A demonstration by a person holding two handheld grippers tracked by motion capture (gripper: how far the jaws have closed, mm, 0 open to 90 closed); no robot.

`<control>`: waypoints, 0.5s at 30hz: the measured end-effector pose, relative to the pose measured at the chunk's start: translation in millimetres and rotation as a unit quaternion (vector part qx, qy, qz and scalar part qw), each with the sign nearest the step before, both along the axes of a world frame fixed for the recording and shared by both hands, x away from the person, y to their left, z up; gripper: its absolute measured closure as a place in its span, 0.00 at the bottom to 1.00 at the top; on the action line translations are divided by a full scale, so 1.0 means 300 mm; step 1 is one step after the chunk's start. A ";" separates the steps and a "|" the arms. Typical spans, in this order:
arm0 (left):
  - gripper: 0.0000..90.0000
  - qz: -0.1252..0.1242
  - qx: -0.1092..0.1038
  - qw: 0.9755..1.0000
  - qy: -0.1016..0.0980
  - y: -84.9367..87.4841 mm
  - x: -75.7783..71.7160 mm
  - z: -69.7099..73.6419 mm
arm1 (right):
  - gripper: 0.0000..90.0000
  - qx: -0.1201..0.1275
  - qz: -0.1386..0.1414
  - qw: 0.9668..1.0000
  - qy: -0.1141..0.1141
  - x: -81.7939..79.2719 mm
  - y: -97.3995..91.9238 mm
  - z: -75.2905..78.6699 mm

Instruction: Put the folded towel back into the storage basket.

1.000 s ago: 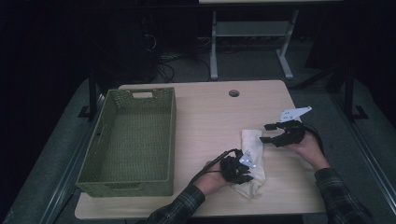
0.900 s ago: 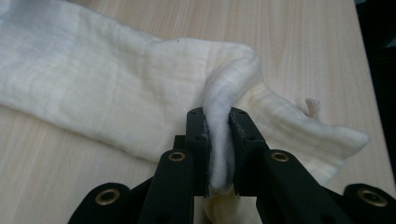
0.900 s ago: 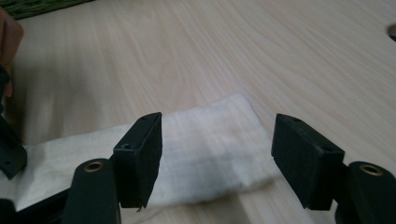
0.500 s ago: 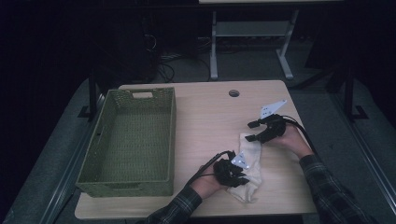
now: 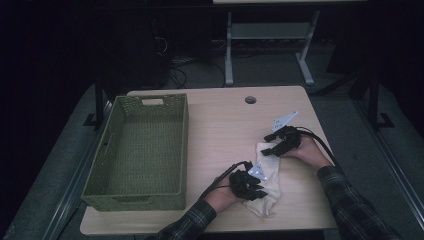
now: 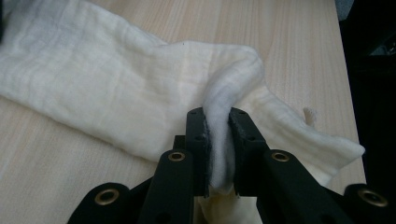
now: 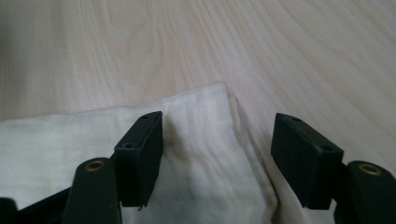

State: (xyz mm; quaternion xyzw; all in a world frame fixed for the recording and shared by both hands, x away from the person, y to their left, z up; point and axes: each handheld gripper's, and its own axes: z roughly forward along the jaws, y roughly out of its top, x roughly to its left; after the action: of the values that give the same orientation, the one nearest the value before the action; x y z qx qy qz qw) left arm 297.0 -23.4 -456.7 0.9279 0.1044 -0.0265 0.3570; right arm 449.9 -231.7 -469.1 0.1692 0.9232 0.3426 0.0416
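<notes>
While a fold of the cloth [image 6: 140, 88] was pinched by the left gripper [image 6: 218, 140], its far corner was straddled by the right gripper [image 7: 217, 154], jaws apart, just narrowing.

Looked like a lab: bare wooden table [image 5: 220, 125] with cable hole [image 5: 250, 100], loose floor cables [image 5: 175, 65], dark surroundings.

A light wood worktop [image 5: 220, 130] with a round hole [image 5: 250, 100] near its far edge. On it lie two things — a green woven basket [image 5: 137, 150] at the left, and a crumpled cream cloth [image 5: 267, 182] near the front right — well apart.
</notes>
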 end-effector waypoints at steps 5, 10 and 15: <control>0.88 0.001 0.000 1.000 0.001 -0.001 0.001 0.000 | 0.63 0.025 0.009 0.999 0.017 -0.015 -0.021 -0.002; 0.88 0.006 -0.009 1.000 0.008 -0.003 0.006 0.000 | 0.87 0.032 0.018 0.998 0.050 -0.012 -0.028 -0.001; 0.89 0.012 -0.025 1.000 0.011 0.001 0.017 0.008 | 0.91 0.032 0.017 0.998 0.053 -0.014 -0.023 0.002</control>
State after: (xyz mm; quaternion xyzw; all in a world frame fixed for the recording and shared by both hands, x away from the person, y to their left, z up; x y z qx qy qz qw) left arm 302.0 -23.2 -454.3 0.9169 0.1187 -0.0354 0.3795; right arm 445.7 -238.6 -468.5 0.1728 0.9155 0.3628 -0.0181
